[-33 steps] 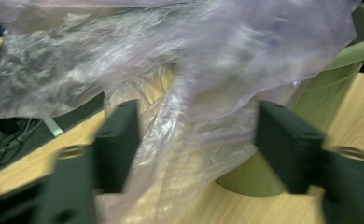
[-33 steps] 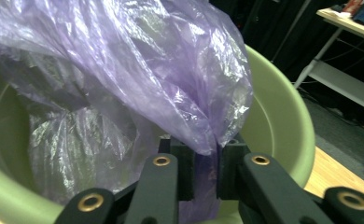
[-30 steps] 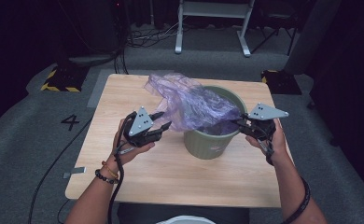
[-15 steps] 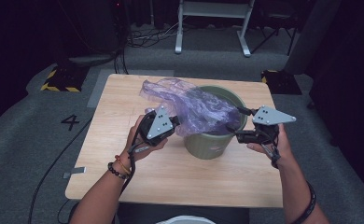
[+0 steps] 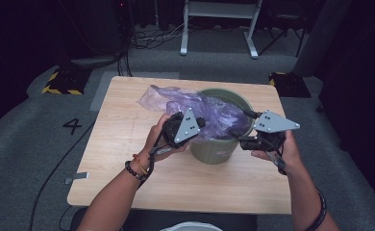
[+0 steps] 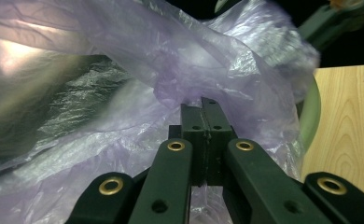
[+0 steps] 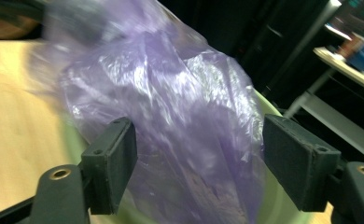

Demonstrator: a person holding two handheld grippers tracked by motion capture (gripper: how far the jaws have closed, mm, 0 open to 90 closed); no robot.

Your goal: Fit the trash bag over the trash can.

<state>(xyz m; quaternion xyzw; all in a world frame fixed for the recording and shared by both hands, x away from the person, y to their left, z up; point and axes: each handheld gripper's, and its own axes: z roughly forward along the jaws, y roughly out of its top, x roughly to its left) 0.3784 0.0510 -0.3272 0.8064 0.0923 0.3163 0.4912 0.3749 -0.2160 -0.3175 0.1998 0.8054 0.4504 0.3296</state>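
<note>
Dark studio floor surrounds a pale wooden table [image 5: 128, 163] that carries a green bin [image 5: 214, 149] with a purple bag [image 5: 209, 113] draped into it.

Left gripper [image 5: 195, 126]: its jaws have just been closing and now meet with no gap. In the left gripper view the film bunches directly around the shut tips [image 6: 202, 114], so they appear to pinch a fold of bag; the pinched layer itself cannot be made out. Beyond the tips the bag billows over the bin's near rim and trails onto the table at the far left.

Right gripper [image 7: 199, 163]: jaws spread wide, pads clear of the film, bag and bin rim [image 7: 276, 207] lying between and beyond them. In the high view it sits just beside the bin's right rim [image 5: 238, 142].

Risks, judged from this state:
- Thin film may slip from the left pinch if only one loose layer is caught.
- Pulling with one side unsecured may drag the bag out of the bin or tip the bin.
- A right closure set too deep may catch the rim together with the film, which could tear it.
</note>
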